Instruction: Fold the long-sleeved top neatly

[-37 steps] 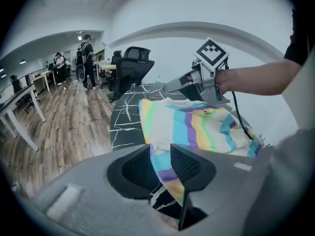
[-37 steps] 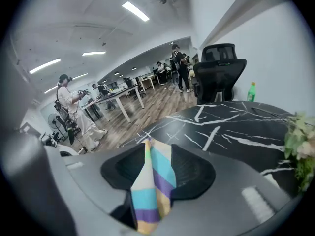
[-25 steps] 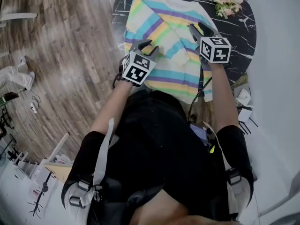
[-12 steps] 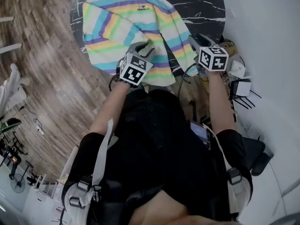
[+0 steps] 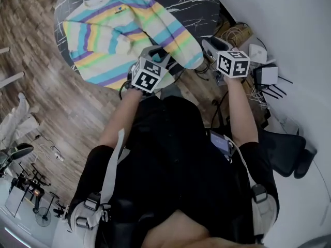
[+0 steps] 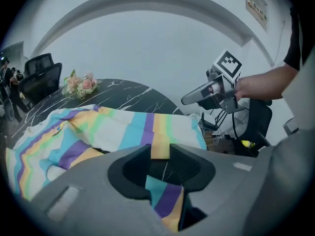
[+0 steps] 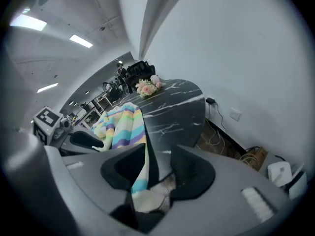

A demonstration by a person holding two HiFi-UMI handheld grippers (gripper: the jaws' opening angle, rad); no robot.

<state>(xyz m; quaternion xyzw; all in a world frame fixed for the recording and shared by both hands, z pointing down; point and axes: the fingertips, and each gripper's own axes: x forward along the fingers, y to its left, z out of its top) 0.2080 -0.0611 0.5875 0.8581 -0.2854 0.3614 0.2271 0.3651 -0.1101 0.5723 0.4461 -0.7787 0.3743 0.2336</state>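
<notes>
left gripper (image 5: 155, 53) clamped on the striped top (image 5: 116, 35) at its hem, centre frame; right gripper (image 5: 211, 44) clamped on its sleeve end, upper right.

Most of the counter (image 5: 207, 4) is covered by the striped top (image 5: 119, 40). Bare marble shows only toward its far and right edges, and a flower bouquet (image 6: 80, 84) stands at the far edge. On your right the room is tight: the white wall (image 5: 279, 19) runs close past the counter's right edge. The strip of floor between them holds a cable tangle (image 5: 235, 35), a white box with antennas (image 5: 266, 75) and a black chair (image 5: 287, 151). Your right gripper (image 7: 158, 151) hangs over that strip. On your left, the wooden floor (image 5: 31, 61) lies open beside the counter.
</notes>
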